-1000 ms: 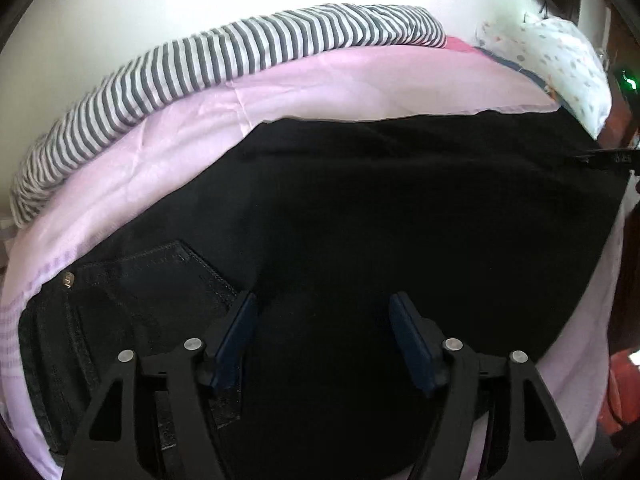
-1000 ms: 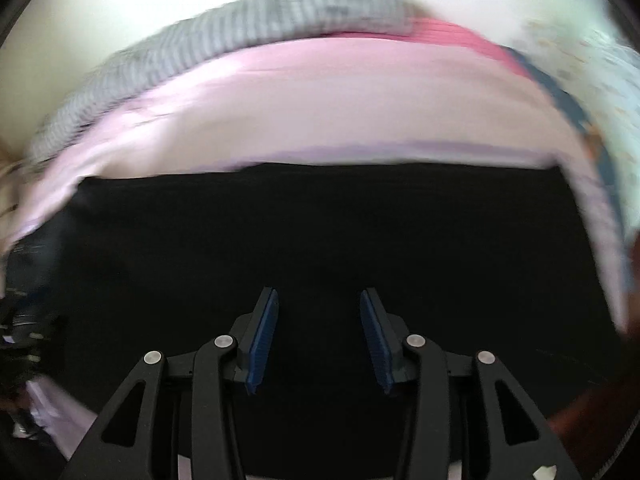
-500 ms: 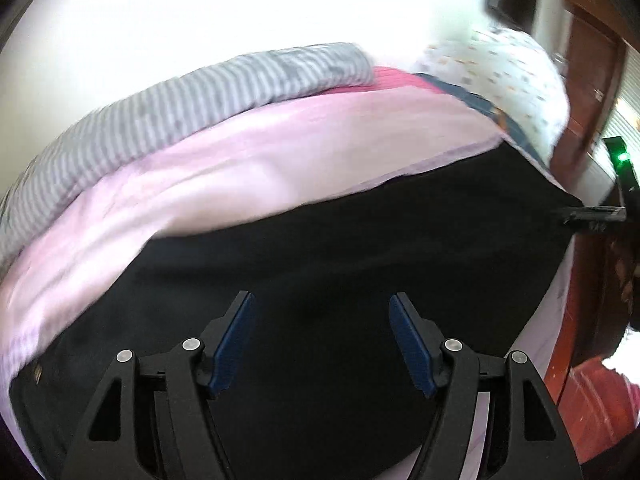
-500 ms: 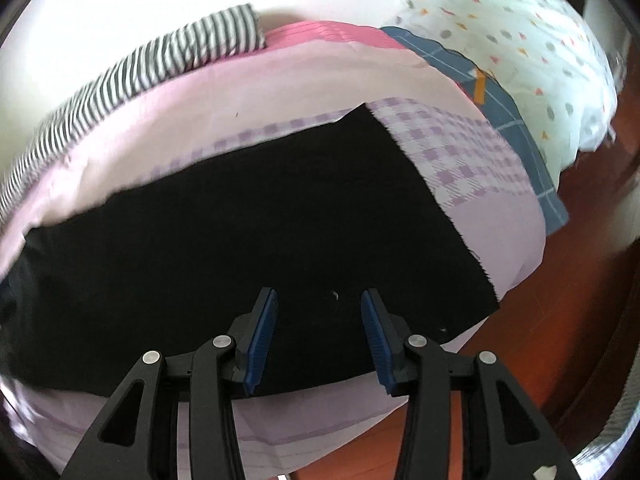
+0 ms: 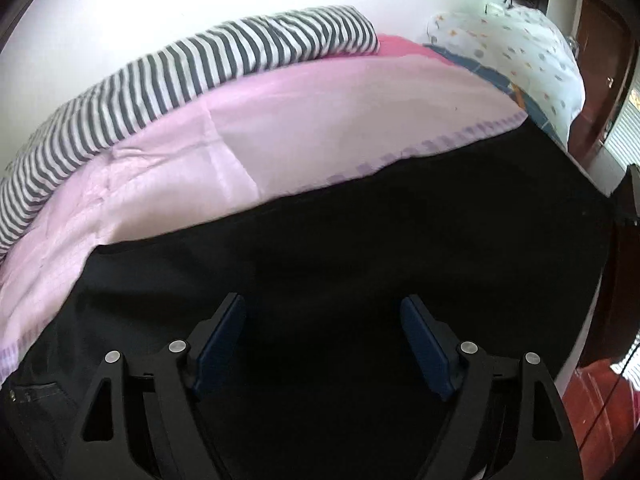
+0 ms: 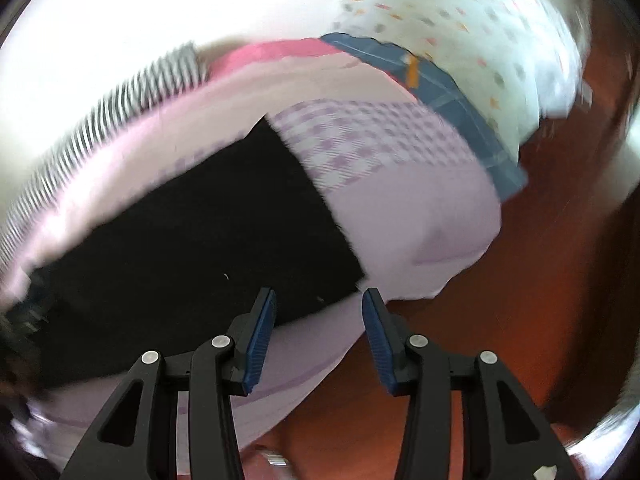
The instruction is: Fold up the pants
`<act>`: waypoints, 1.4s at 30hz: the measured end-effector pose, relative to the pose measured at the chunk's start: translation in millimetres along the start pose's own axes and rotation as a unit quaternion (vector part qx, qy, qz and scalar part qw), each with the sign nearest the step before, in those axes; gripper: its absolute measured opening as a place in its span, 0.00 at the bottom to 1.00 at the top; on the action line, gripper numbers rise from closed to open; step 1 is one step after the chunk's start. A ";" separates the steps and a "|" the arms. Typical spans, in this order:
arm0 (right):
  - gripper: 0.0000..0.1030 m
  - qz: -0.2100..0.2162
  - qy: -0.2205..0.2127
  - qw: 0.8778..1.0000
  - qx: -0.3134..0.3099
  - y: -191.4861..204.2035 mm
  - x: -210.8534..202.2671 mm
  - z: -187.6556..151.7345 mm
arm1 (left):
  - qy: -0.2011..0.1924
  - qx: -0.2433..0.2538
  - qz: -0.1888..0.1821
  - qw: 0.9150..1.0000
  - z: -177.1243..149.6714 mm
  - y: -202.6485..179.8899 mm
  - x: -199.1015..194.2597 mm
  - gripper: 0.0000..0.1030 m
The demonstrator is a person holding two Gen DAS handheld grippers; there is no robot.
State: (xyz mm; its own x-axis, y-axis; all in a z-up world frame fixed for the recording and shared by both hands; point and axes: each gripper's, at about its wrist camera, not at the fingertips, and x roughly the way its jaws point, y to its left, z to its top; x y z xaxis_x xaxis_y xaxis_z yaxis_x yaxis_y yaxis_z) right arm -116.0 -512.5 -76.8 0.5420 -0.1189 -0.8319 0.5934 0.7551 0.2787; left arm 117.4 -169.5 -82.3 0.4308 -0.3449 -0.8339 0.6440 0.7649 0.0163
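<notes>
Starting at the left, a grey-and-white striped blanket (image 5: 200, 68) lies bunched along the far edge of the pale pink bedsheet (image 5: 320, 120). My black denim pants (image 5: 360, 248) are spread flat across the near part of that sheet. My left gripper (image 5: 322, 338) hovers over the dark cloth, its jaws parted wide, having just been opening, with nothing between the blue pads (image 5: 218, 344). Further right, the right wrist view is blurred; my right gripper (image 6: 319, 326) hangs above the pants' end (image 6: 328, 272), where the black cloth meets the sheet, its jaws apart and having just been opening, gripping nothing. Beyond lie a lilac checked panel (image 6: 352, 136), a blue plaid cloth (image 6: 460, 96), a white spotted pillow (image 6: 472, 24) and the reddish-brown floor (image 6: 540, 280).
</notes>
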 end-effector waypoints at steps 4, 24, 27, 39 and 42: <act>0.42 0.084 -0.003 0.994 0.068 -22.7 3.3 -13.5 | -0.017 0.014 -0.014 1.000 -4.9 -12.3 -15.9 0.78; 0.12 0.129 -0.051 0.979 0.151 -35.5 28.1 -14.2 | 0.017 0.031 -0.023 0.999 -30.5 -34.1 -5.4 0.78; 0.14 0.121 -0.056 0.982 0.132 -30.0 28.3 -12.3 | 0.012 0.032 -0.024 0.999 -31.9 -32.8 -5.1 0.80; 0.08 0.102 -0.045 0.981 0.160 -19.2 32.3 1.6 | 0.004 0.023 -0.031 0.999 -34.9 -25.3 -3.2 0.86; 0.07 0.113 -0.061 0.982 0.140 3.6 11.3 13.5 | 0.015 0.016 -0.049 0.999 -30.2 -19.5 -6.5 0.86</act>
State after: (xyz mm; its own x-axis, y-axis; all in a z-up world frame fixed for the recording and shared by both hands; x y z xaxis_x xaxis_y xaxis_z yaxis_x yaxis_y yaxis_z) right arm -99.7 -519.8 -78.7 0.7359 -0.0588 -0.6745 0.5808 0.5669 0.5842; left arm 82.9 -165.8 -93.9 0.3448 -0.4005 -0.8490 0.7020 0.7104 -0.0500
